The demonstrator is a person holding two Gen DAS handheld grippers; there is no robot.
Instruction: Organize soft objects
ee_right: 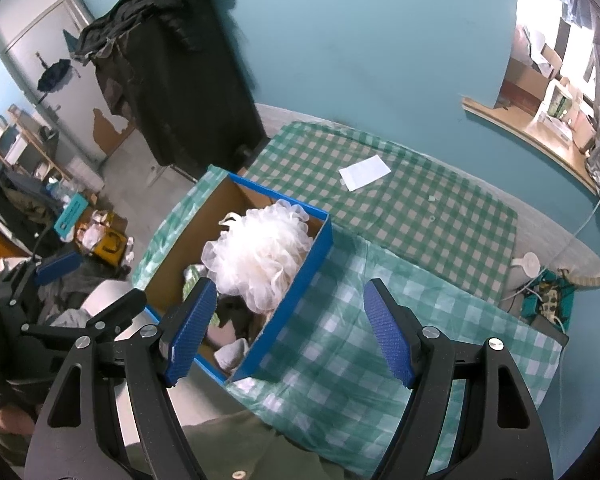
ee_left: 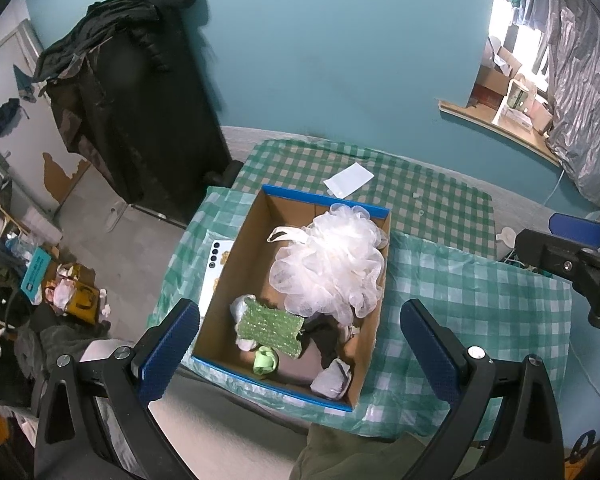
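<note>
Blue ribbed pads line both my tongs. My left gripper [ee_left: 300,340] hangs with its jaws spread wide and nothing between them, above the near end of the cardboard box [ee_left: 236,264]. My right gripper [ee_right: 288,332] is likewise spread and empty, above the box's right wall and the checked cloth [ee_right: 440,320] beside it.

Contents, near end to far end of the box: a grey-white bundle [ee_left: 332,378] in the near right corner, a small pale green item [ee_left: 265,360], a green sparkly scrubber pad [ee_left: 270,326], a dark cloth [ee_left: 326,334], then the white mesh bath pouf [ee_left: 330,266] filling the far right half. All soft goods appear already boxed; I judge the task nearly done.

Handling, as I judge it: the pouf is very light, springy and snag-prone; I would pinch deep into its bunched centre or its cord loop [ee_left: 286,234], not its outer frills. A phone [ee_left: 216,268] lies on the cloth, touching the box's left wall; a white paper [ee_left: 349,179] sits towards the cloth's far edge.
</note>
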